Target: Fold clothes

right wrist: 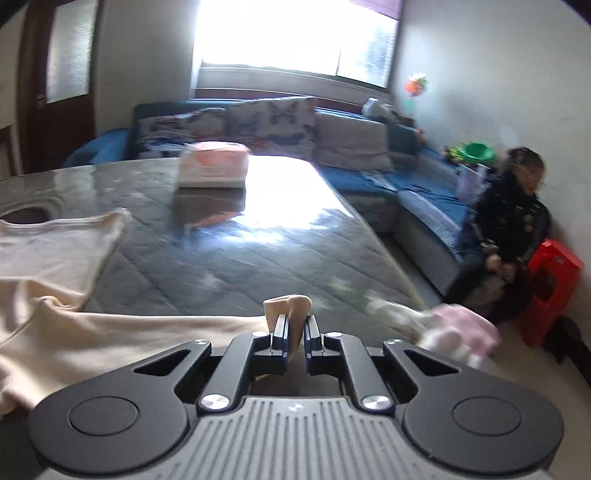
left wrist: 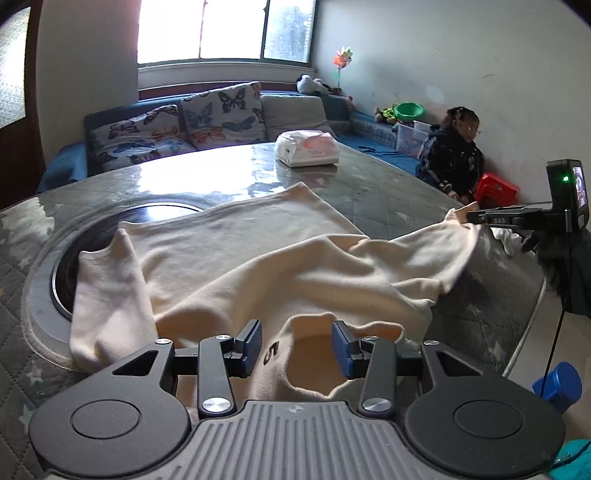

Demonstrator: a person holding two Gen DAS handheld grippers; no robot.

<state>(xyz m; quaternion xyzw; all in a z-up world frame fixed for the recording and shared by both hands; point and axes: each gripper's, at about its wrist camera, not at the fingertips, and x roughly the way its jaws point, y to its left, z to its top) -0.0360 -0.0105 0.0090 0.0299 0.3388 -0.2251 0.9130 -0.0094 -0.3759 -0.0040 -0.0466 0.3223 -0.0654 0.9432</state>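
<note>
Soft cloth on a glossy table

The cream garment (left wrist: 236, 258) is matt, soft knit cloth; the table (left wrist: 369, 177) under it has a glossy, reflective quilt-patterned top; the left gripper (left wrist: 297, 350) is matt black plastic with ribbed blue pads (left wrist: 341, 350) and shiny metal screws.

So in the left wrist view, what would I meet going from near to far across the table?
Left hand-held gripper → cream garment → tissue pack → butterfly cushions on the sofa → window.
</note>
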